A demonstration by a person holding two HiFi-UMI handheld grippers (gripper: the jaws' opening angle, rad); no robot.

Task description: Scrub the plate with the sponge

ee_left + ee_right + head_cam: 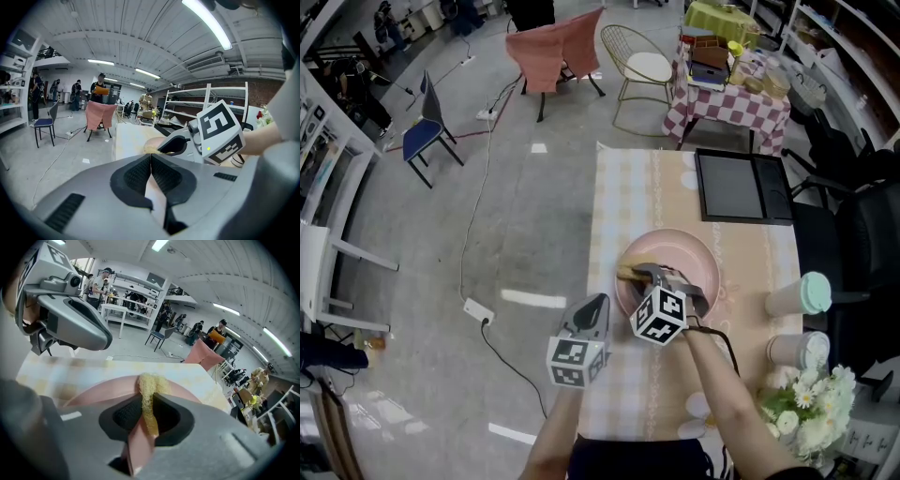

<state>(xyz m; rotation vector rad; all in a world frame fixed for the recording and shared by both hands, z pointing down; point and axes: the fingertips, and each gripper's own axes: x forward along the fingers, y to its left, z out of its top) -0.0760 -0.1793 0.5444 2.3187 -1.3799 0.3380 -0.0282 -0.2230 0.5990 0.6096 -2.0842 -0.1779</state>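
**Plate under the sponge, scrub in hand**

The pink plate (694, 251) is set on the table (741, 253), close to its left edge and about midway along it. The yellow sponge (149, 394) is pinched between the closed jaws of the right gripper (149, 416) and is held over the left part of the plate, at or just above its surface; contact cannot be confirmed. The left gripper (151, 171) is seen with its jaws together and nothing between them, just beside the table's left edge.

The scrub is judged to be under way. Steady downward pressure should be kept, the whole dish covered, and the unheld plate watched for sliding toward the edge.
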